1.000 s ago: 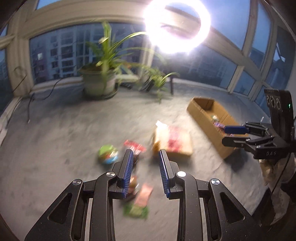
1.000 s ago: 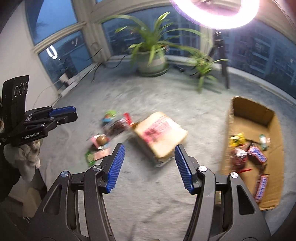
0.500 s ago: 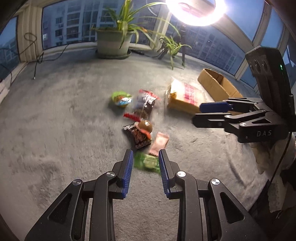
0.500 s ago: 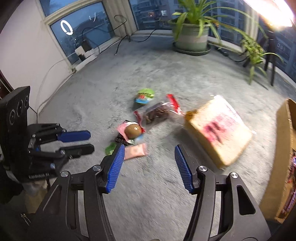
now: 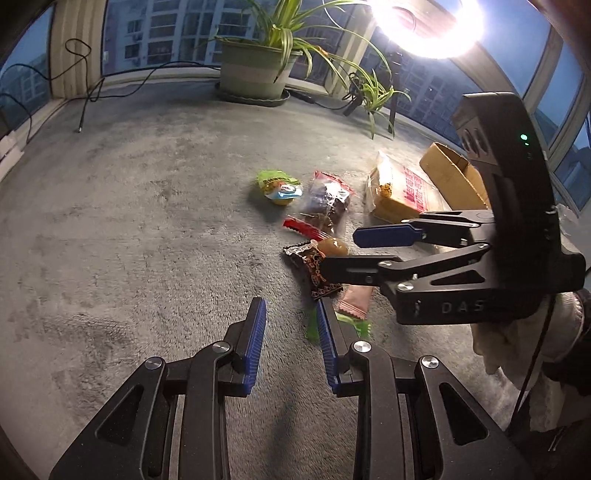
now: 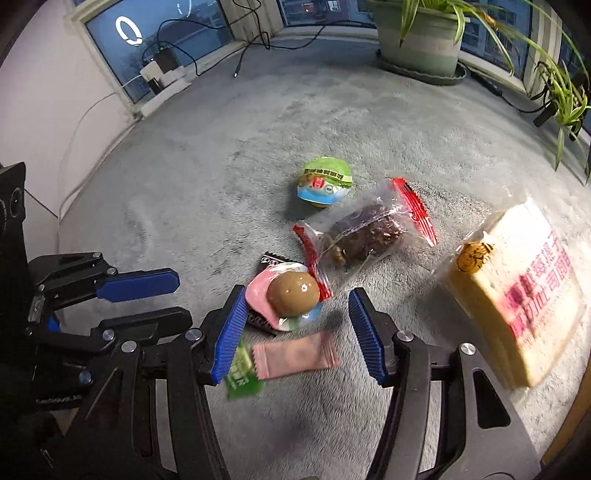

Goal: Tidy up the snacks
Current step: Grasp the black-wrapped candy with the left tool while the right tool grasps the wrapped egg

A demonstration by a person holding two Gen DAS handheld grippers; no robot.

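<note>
Several snacks lie on the grey carpet: a green-topped cup (image 6: pixel 324 181), a clear bag of dark pieces (image 6: pixel 364 230), a brown egg-shaped snack in pink wrap (image 6: pixel 293 291), a dark wrapper (image 5: pixel 314 269), a pink sachet (image 6: pixel 295 355), a green sachet (image 6: pixel 242 376) and a big yellow bread pack (image 6: pixel 517 280). My right gripper (image 6: pixel 297 312) is open, low over the egg snack and pink sachet. My left gripper (image 5: pixel 291 325) is open and empty, just left of the green sachet (image 5: pixel 349 326). The right gripper also shows in the left wrist view (image 5: pixel 340 251).
A cardboard box (image 5: pixel 452 175) stands at the right behind the bread pack. A large potted plant (image 5: pixel 255 74) and a smaller plant (image 5: pixel 373 96) stand by the windows with a ring light (image 5: pixel 428 26). Cables (image 6: pixel 255 40) run along the wall.
Both grippers have dropped lower and closer to the snack pile. The right gripper has swung left from the bread pack to over the egg snack. Both stay open.
</note>
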